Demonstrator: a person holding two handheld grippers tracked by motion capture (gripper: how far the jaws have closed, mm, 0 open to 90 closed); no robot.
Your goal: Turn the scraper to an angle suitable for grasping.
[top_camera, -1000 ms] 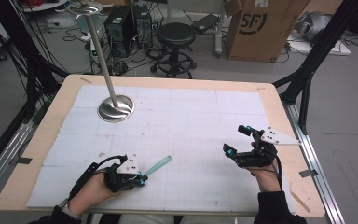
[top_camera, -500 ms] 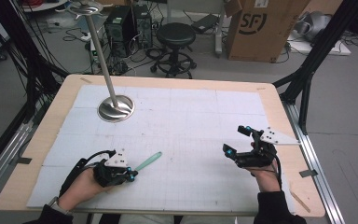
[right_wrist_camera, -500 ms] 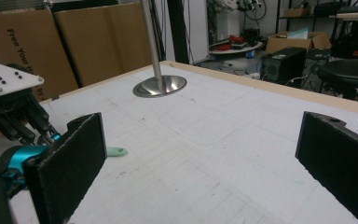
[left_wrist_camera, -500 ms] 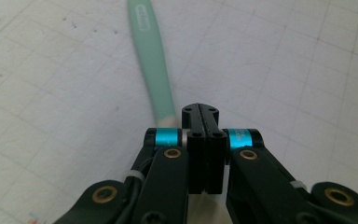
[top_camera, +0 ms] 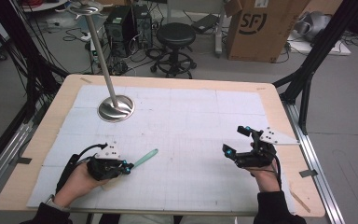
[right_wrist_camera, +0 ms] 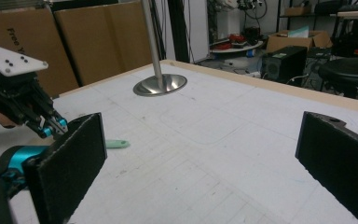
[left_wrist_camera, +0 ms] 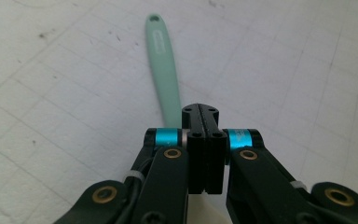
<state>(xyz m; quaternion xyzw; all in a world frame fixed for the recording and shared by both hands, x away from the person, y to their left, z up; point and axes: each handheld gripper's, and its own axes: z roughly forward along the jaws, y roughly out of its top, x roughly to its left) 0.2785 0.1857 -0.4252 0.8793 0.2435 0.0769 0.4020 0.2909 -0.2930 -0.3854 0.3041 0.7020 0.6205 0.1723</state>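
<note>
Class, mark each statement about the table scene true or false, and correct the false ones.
1. The left tongs are shut on the mint-green handle. True.
2. The right tongs are shut. False: their jaws stand wide apart with nothing between them.
3. The metal stand rests on the table's far left part. True.
4. The stool stands on the table. False: it is on the floor beyond it.

A slim mint-green spatula handle (left_wrist_camera: pixel 163 74) with a small hole at its far end juts out level from the closed left gripper (left_wrist_camera: pixel 200 114), just above the desk (top_camera: pixel 191 126).
</note>
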